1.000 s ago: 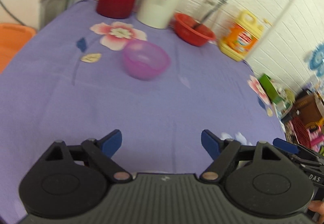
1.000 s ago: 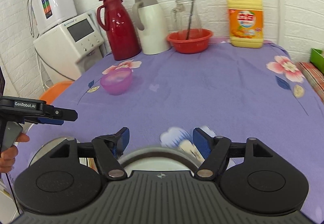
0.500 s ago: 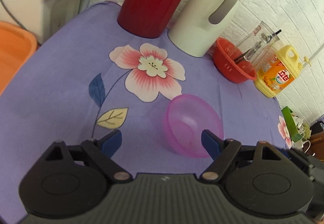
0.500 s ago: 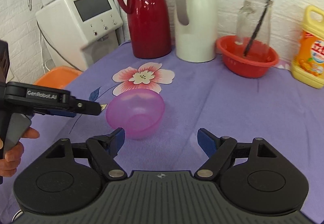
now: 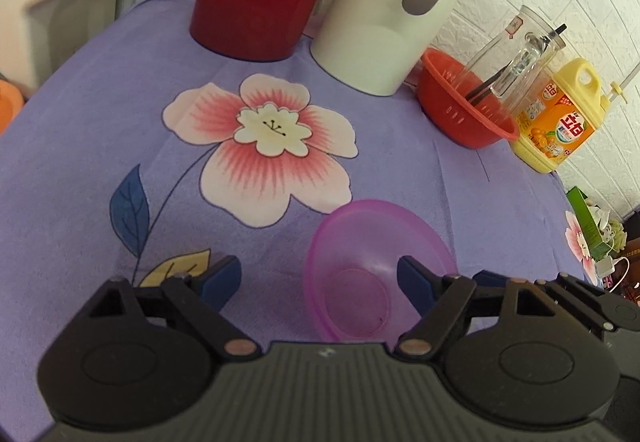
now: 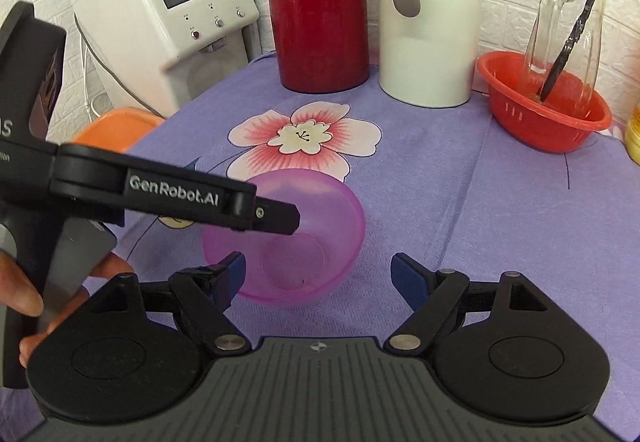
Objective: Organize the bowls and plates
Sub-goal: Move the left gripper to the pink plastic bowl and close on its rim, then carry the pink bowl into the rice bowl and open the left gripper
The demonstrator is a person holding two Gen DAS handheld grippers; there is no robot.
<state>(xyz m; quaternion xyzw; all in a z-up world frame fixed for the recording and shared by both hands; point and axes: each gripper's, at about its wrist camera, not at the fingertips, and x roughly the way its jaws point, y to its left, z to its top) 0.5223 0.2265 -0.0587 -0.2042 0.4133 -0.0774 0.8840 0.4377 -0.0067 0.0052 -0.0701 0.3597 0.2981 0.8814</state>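
A translucent purple bowl (image 5: 372, 266) stands upright on the purple flowered tablecloth (image 5: 80, 146). My left gripper (image 5: 320, 280) is open; its right fingertip sits over the bowl's inside, its left fingertip outside the bowl's left wall. In the right wrist view the bowl (image 6: 320, 226) lies just ahead of my open right gripper (image 6: 320, 274), with the left fingertip at its near left rim. The left gripper's body (image 6: 160, 194) crosses in front of the bowl there.
At the back stand a red thermos (image 6: 316, 10), a white thermos (image 6: 428, 22), a red basket (image 6: 548, 114) holding a glass jug (image 6: 568, 22), and a yellow detergent bottle (image 5: 560, 118). A white appliance (image 6: 172, 14) and an orange tub (image 6: 116, 128) are left of the table.
Both grippers have moved forward to the purple bowl, which now sits between and under their fingertips. The plate seen under the right gripper a second ago is out of view.
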